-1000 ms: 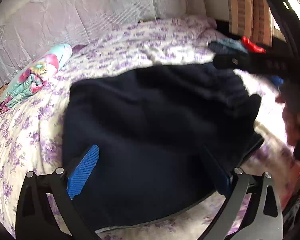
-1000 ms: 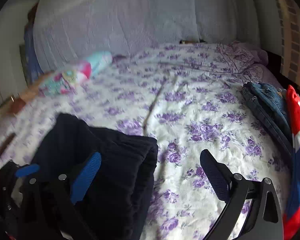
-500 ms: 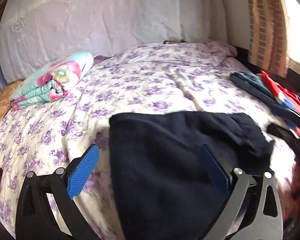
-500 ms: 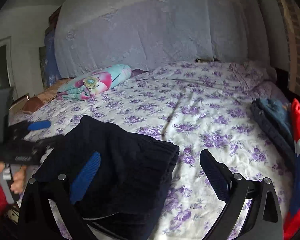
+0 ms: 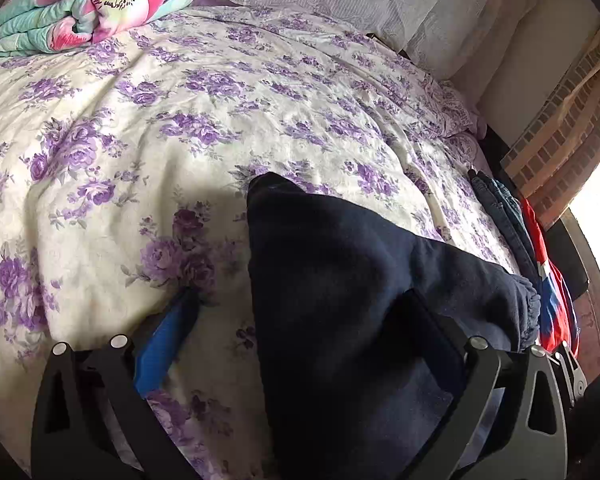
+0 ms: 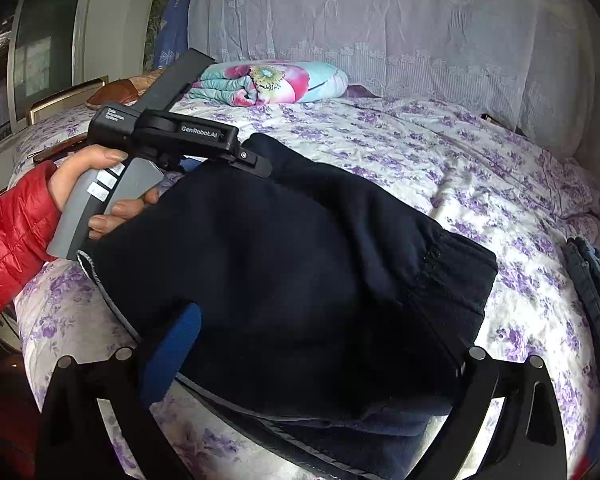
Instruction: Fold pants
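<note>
Dark navy fleece pants (image 6: 292,280) lie folded in a thick bundle on the near edge of the floral bed; they also show in the left wrist view (image 5: 360,300). My left gripper (image 5: 300,320) is open, low over the bundle's left edge, one finger over the sheet and one over the cloth. In the right wrist view the left gripper's body (image 6: 180,136) sits at the bundle's far left corner, held by a hand in a red sleeve. My right gripper (image 6: 312,340) is open, its fingers spread over the bundle's near side with nothing between them.
The bed has a white sheet with purple flowers (image 5: 220,100). A rolled floral quilt (image 6: 272,82) lies at the back by the lace-covered headboard. Folded jeans (image 5: 500,208) and a red-blue garment (image 5: 548,280) lie at the bed's right edge. Furniture stands at the left (image 6: 48,52).
Both grippers have dropped lower and closer to the pants bundle. The left gripper has swung to the bundle's left edge. The bundle itself lies as before.
</note>
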Motion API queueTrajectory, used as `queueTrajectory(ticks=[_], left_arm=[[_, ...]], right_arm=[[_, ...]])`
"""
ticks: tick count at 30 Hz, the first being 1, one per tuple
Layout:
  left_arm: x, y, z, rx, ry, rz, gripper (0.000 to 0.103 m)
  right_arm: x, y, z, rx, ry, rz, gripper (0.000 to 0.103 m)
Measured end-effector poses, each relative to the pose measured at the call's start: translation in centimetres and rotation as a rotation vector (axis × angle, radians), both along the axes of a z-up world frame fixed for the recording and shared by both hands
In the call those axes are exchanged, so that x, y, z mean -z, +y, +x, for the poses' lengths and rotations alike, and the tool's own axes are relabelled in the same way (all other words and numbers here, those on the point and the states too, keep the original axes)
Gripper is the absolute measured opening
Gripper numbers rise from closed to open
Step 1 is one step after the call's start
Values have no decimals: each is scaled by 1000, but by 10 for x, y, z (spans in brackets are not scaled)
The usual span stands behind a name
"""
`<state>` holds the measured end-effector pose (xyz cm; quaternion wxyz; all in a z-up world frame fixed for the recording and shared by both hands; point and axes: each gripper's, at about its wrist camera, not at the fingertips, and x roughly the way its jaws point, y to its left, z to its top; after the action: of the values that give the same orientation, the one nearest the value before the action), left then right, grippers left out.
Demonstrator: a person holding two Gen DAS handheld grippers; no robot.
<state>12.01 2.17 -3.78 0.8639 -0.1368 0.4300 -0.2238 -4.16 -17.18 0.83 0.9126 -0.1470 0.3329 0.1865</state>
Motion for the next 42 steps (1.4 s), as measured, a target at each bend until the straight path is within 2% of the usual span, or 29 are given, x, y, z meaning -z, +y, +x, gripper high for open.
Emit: queueTrajectory(ticks=[3,8,10,11,13,14,17,18,20,21,23,24,27,28,31,32,34,36,38,39,42], left_arm=[[-1,5,-1,-4,-9,-33,99],[-4,51,-7,-142,-36,-208,99],[-4,65,-10,-173,-39,-253,98],[-4,67,-11,-172,-37,-265,98],[-6,64,-14,-165,-44,-248,98],[-6,60,-15,-160,-50,-227,98],[-9,45,-20,-117,-67,-165,98],[-7,40,-21,-96,-63,-147,98],[-3,29,-16,-68,-26,-90,98],[0,27,-14,-63,-12,-72,98],[1,26,-12,-56,-13,-54,98],[1,26,-11,-56,-12,-53,98],[1,27,-11,-57,-13,-69,98],[1,29,-11,-58,-14,-78,98],[0,34,-11,-67,-15,-112,98],[1,34,-11,-69,-15,-119,98],[0,35,-11,-68,-16,-117,98],[1,36,-11,-67,-15,-119,98],[1,37,-11,-67,-15,-127,98],[1,38,-11,-67,-15,-134,98],[2,42,-10,-67,-15,-161,98]], right_arm=[[1,2,-2,3,-4,-12,100],[0,0,-2,9,-12,-7,100],[-7,5,-8,47,-53,-18,100],[-14,11,-14,25,-62,18,100],[-27,32,-26,-113,-48,125,100],[-31,46,-29,-160,-52,130,100],[-30,95,-26,-207,-67,15,100],[-23,108,-21,-233,-36,-6,100],[-3,126,-9,-270,82,-18,100],[10,131,-5,-259,127,-37,100],[17,138,-20,-255,74,-92,100],[16,137,-23,-257,75,-90,100],[7,119,-19,-266,112,6,100],[0,110,-14,-250,113,33,100],[-37,77,5,-107,0,81,100],[-45,67,15,-47,-12,88,100],[-51,46,45,73,22,99,100],[-33,31,76,170,121,73,100],[-2,28,96,179,216,48,100],[3,25,94,160,186,71,100],[-7,20,79,164,134,122,100]])
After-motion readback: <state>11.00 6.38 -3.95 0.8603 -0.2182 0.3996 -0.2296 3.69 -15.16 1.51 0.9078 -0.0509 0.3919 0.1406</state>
